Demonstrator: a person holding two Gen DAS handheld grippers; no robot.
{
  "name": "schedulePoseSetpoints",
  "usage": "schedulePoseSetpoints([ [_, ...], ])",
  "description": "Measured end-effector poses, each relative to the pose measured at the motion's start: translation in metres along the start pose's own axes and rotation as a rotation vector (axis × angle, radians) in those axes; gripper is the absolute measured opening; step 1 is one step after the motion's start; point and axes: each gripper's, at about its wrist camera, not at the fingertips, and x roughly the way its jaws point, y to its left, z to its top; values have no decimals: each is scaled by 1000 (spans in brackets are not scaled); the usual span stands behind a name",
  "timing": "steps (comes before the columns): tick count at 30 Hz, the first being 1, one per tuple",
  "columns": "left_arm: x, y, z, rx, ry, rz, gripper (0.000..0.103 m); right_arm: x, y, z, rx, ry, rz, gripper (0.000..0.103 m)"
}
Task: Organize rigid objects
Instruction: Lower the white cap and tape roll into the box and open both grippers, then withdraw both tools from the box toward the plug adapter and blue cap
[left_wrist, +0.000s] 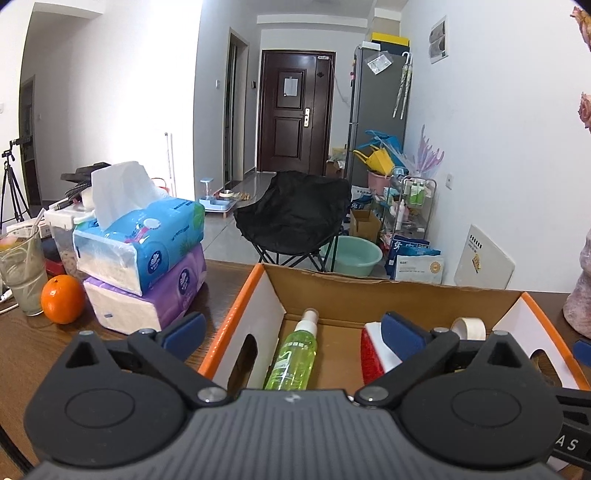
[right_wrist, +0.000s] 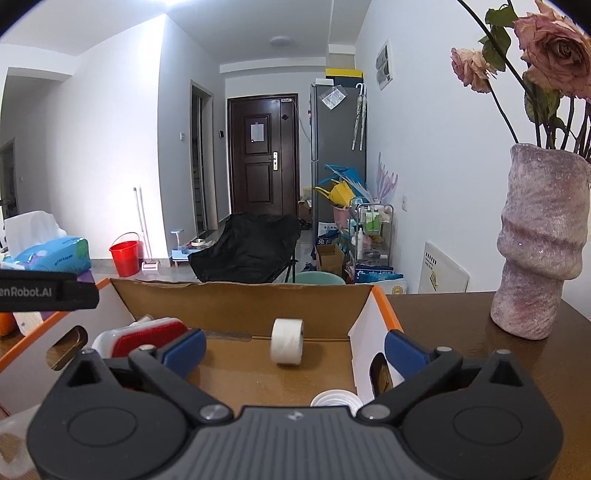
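Note:
An open cardboard box (left_wrist: 369, 291) with an orange rim stands on the wooden table. Inside lie a green spray bottle (left_wrist: 293, 360), a red and white brush (left_wrist: 371, 354) and a white tape roll (left_wrist: 469, 328). My left gripper (left_wrist: 293, 332) hovers open over the box's left half, its blue pads wide on either side of the bottle and touching nothing. My right gripper (right_wrist: 294, 349) is open over the right half of the box (right_wrist: 240, 299), with the tape roll (right_wrist: 287, 341) standing on edge ahead and the brush (right_wrist: 147, 334) to its left. A white ribbed cap (right_wrist: 336, 398) peeks out just below it.
Two stacked tissue packs (left_wrist: 140, 243), an orange (left_wrist: 62, 299) and a drinking glass (left_wrist: 20, 273) sit left of the box. A pink vase (right_wrist: 539, 240) with dried roses stands on the table (right_wrist: 443, 314) to the right. A black folding chair (left_wrist: 295, 214) is on the floor beyond.

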Motion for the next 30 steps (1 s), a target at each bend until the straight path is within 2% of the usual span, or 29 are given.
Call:
schedulePoseSetpoints([
  [15, -11, -2, -3, 7, -7, 12, 103, -10, -3, -5, 9, -26, -10, 103],
  [30, -38, 14, -17, -10, -23, 29, 103, -49, -12, -17, 53, -88, -38, 103],
])
